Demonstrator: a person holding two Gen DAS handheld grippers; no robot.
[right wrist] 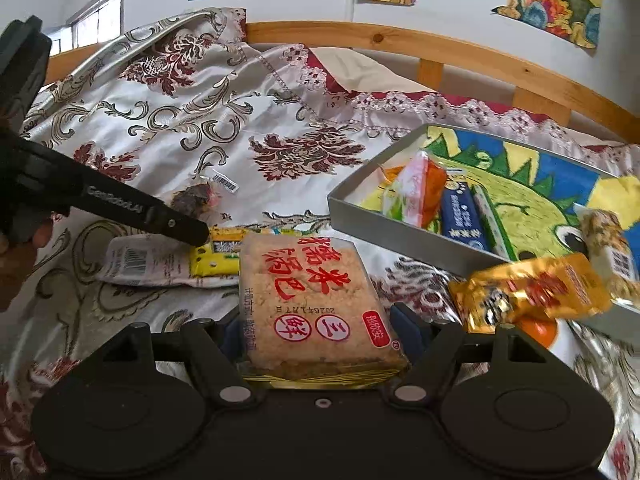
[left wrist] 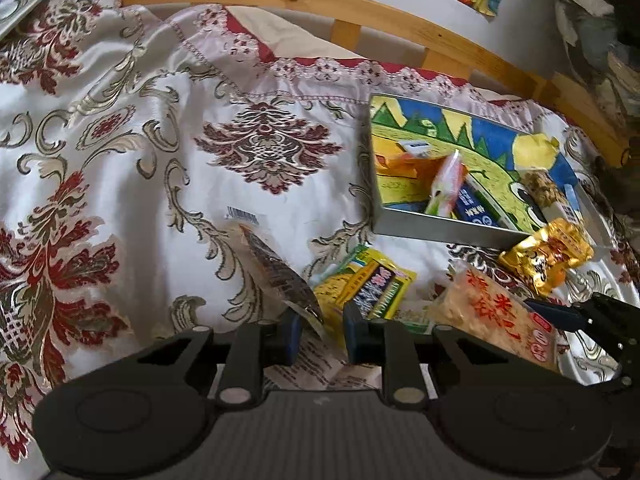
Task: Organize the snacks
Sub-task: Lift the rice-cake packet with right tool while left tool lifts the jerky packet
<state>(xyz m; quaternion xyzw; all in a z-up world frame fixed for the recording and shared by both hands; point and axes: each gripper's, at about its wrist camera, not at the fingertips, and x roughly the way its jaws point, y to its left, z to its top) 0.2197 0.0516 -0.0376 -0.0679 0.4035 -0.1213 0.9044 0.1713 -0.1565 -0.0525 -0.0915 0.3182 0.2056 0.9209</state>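
My left gripper (left wrist: 320, 334) is shut on a clear packet of dark dried snack (left wrist: 276, 272), held just above the bedspread. My right gripper (right wrist: 316, 334) is shut on a tan rice-crisp packet with red characters (right wrist: 308, 300), which also shows in the left wrist view (left wrist: 496, 312). A yellow snack packet (left wrist: 372, 284) lies on the bedspread between them. A gold packet (right wrist: 532, 292) leans on the near rim of a grey tray (right wrist: 384, 222) with a colourful drawn lining. Several snacks lie in the tray, among them a blue box (right wrist: 462, 214) and an orange-pink packet (right wrist: 416, 188).
A white and red patterned bedspread (left wrist: 160, 160) covers the bed. A wooden rail (left wrist: 360, 4) runs along the far side by the wall. A white wrapper with a barcode (right wrist: 136, 262) lies left of the yellow packet (right wrist: 218, 258).
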